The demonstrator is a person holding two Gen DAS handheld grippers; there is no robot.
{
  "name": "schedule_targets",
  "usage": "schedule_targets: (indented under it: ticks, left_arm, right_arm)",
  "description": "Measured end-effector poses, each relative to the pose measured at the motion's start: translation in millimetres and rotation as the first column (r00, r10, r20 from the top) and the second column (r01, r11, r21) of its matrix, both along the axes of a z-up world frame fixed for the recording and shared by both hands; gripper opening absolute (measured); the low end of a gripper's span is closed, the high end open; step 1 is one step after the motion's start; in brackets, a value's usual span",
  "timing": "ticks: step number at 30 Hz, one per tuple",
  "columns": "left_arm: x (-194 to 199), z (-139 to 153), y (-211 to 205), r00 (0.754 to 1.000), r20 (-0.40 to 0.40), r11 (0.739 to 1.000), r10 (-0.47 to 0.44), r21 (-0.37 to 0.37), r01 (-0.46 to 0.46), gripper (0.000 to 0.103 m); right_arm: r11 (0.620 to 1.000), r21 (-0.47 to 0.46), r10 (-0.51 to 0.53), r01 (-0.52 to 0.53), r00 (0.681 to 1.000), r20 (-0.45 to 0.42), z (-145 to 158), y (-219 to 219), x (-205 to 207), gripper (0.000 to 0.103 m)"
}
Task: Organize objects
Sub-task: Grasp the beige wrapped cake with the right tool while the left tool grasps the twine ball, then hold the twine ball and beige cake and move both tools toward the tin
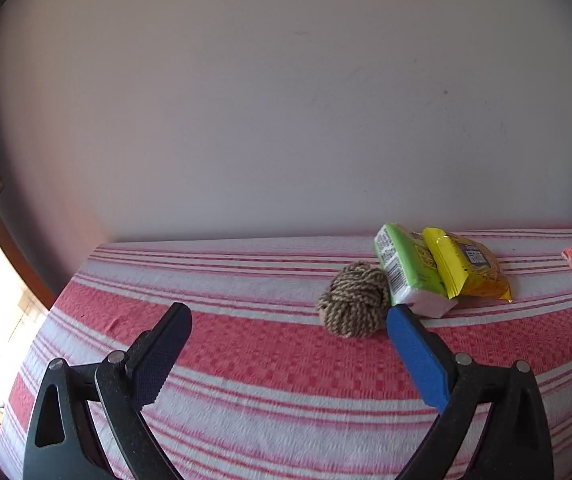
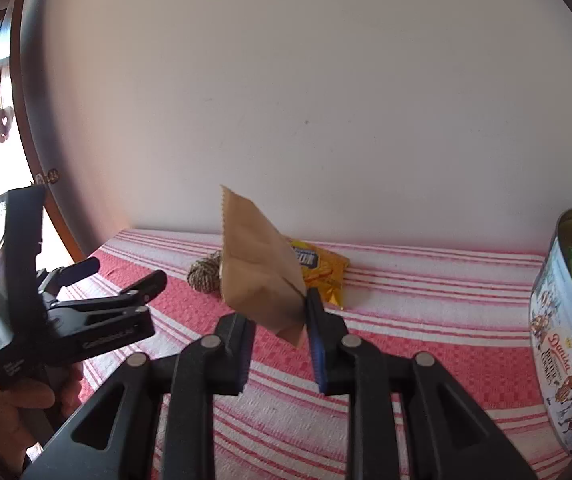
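Above the striped cloth (image 2: 406, 280), brown paper packet (image 2: 257, 272) pinched upright in right gripper (image 2: 281, 312); left gripper (image 1: 286, 320) spread.

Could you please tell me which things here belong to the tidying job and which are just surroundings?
Job: brown packet in the right tongs, yarn ball, green pack, yellow packet, biscuit tin.
Surroundings: striped cloth, wall.

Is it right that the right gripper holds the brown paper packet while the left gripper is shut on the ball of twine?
Not quite. The left gripper is open, and the ball of twine lies free on the cloth, as the left wrist view shows. The right gripper does hold the brown paper packet.
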State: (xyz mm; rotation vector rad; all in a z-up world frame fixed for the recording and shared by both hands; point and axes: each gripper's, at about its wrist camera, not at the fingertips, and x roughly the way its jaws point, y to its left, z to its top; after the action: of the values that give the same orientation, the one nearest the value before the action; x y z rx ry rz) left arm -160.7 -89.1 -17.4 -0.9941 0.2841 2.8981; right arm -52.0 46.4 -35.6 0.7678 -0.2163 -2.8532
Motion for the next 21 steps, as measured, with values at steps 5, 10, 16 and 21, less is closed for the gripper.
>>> schedule_targets:
  ticks: [5, 10, 16, 21]
  left_arm:
    - [-41.6, -13.6, 16.0, 0.994, 0.106, 0.999, -0.039, 0.008, 0.039, 0.090]
    - [-57.3, -29.3, 10.8, 0.970, 0.223, 0.991, -0.092, 0.119, 0.067, 0.044]
    - [-39.5, -21.9, -23.3, 0.990, 0.142, 0.971, 0.005, 0.237, -0.039, 0.043]
    - [8.8, -7.7, -23.0, 0.998, -0.003, 0.974, 0.061, 0.219, -0.058, 0.043]
  right_arm:
    - [1.000, -0.021, -0.011, 0.011, 1.000, -0.007, -3.4, 9.5, -3.2, 0.024]
    - [0.999, -0.041, -0.014, 0.015, 1.000, 0.021, -8.9, 17.5, -5.9, 0.024]
    - [0.999, -0.029, -0.029, 0.028, 0.999, -0.014, -13.2, 5.4, -16.4, 0.024]
    - [0.991, 0.049, -0.115, 0.123, 0.984, -0.133, 8.1, 6.6, 14.8, 0.024]
